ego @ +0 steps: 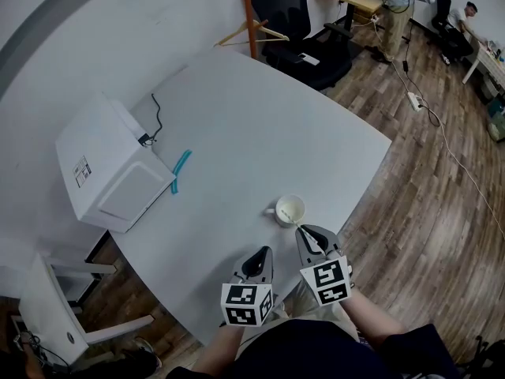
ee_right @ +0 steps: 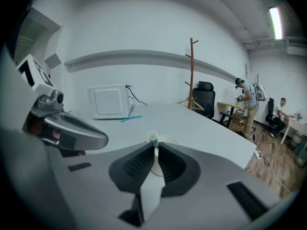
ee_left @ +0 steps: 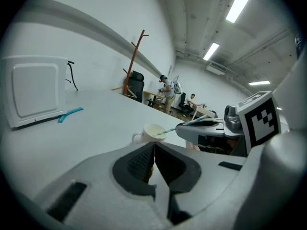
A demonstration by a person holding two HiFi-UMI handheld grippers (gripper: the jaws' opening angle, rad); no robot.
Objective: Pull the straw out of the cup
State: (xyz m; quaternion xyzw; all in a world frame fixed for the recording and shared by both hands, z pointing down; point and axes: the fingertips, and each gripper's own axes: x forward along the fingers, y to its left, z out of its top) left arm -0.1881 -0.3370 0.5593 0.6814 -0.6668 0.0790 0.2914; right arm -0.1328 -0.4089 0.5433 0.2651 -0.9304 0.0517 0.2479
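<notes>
**A:** Where is the cup?

**B:** The white cup [ego: 289, 209] stands on the table [ego: 260, 125], close to the edge on the person's side and toward that edge's right end.

**A:** And the straw?

**B:** The straw [ee_left: 166, 131] has its lower end inside the cup and leans out over the rim toward the person. Its upper end is pinched in the right gripper [ee_right: 154, 146], whose fingers press on it from both sides. The open tip of the straw sticks out just above them.

**A:** What about the other hand?

**B:** The left gripper [ee_left: 152, 146] hangs just beside the right one, over the same edge of the table. Its fingers are pressed together with nothing between them, and it is clear of the cup.

**A:** Is anything else on the table?

**B:** A white box [ego: 106, 168] sits by the left edge with a black cable [ego: 155, 117] behind it. A teal strip [ego: 181, 170] lies just beside the box's front corner, well apart from the cup
</notes>
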